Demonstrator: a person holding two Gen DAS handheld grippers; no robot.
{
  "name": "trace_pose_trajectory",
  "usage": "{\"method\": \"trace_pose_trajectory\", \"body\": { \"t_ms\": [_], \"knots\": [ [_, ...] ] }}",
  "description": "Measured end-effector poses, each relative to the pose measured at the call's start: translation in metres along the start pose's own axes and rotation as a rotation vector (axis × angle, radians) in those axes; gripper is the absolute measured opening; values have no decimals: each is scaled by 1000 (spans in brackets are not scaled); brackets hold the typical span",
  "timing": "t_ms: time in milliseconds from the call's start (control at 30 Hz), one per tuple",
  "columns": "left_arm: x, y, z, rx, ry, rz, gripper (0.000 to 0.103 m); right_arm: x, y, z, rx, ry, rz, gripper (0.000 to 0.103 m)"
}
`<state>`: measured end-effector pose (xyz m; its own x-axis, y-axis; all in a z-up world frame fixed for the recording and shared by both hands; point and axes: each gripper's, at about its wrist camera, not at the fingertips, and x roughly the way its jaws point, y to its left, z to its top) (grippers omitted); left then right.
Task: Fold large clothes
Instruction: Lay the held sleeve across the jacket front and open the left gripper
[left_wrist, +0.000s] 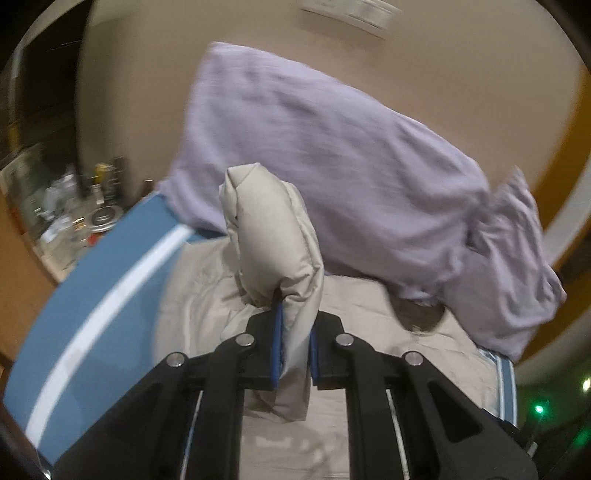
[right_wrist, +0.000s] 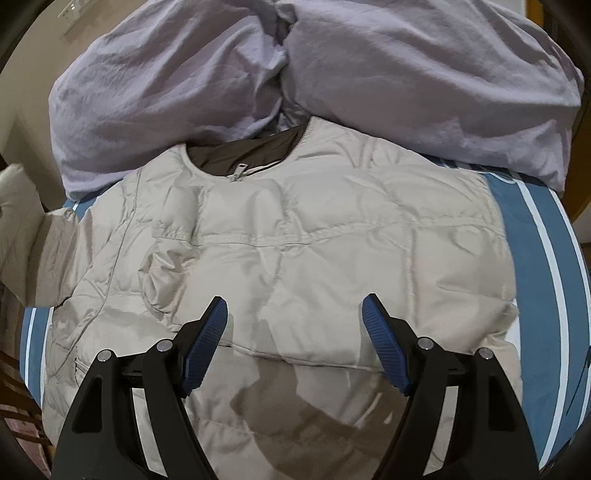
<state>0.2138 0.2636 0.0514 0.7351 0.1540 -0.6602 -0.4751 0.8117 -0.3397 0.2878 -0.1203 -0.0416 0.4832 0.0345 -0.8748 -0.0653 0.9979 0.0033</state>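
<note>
A beige quilted puffer jacket (right_wrist: 295, 236) lies front up on a blue bed sheet with white stripes (right_wrist: 535, 258), its dark-lined collar toward the pillows. My left gripper (left_wrist: 295, 325) is shut on the jacket's sleeve (left_wrist: 269, 240), and the padded cuff end sticks up past the blue pads, lifted above the jacket body (left_wrist: 362, 332). In the right wrist view that raised sleeve (right_wrist: 22, 229) shows at the left edge. My right gripper (right_wrist: 293, 314) hovers open over the jacket's lower front, nothing between its fingers.
Two lilac pillows (right_wrist: 258, 74) lie at the head of the bed, touching the jacket's collar. A shelf crowded with bottles and small items (left_wrist: 74, 206) stands left of the bed. A beige wall with a switch plate (left_wrist: 351, 11) is behind. The bed edge (left_wrist: 55, 369) runs along the left.
</note>
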Motion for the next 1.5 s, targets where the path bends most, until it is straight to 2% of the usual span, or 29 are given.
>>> {"method": "trace_pose_trajectory", "body": {
  "t_ms": [267, 467, 633, 833, 900, 967, 1100, 1300, 1500],
  "knots": [
    [20, -85, -15, 108, 69, -174, 12, -7, -26, -9, 50, -10, -23, 77],
    [44, -133, -43, 170, 162, -242, 12, -14, -40, -18, 73, -20, -41, 77],
    [77, -161, -81, 228, 274, -218, 12, -16, -49, -22, 92, -14, -51, 77],
    [99, -172, -111, 290, 374, -153, 17, -14, -51, -22, 96, -9, -53, 77],
    [97, -169, -112, 292, 384, -159, 23, -14, -50, -21, 98, -11, -54, 77],
    [93, -169, -107, 286, 384, -181, 25, -14, -50, -22, 98, -11, -54, 77],
    [84, -176, -96, 310, 341, -200, 38, -14, -51, -20, 100, -9, -54, 77],
    [98, -170, -87, 308, 322, -138, 38, -15, -54, -19, 106, -13, -53, 77],
    [128, -171, -109, 319, 393, -102, 37, -18, -61, -22, 119, -11, -65, 77]
  ]
}}
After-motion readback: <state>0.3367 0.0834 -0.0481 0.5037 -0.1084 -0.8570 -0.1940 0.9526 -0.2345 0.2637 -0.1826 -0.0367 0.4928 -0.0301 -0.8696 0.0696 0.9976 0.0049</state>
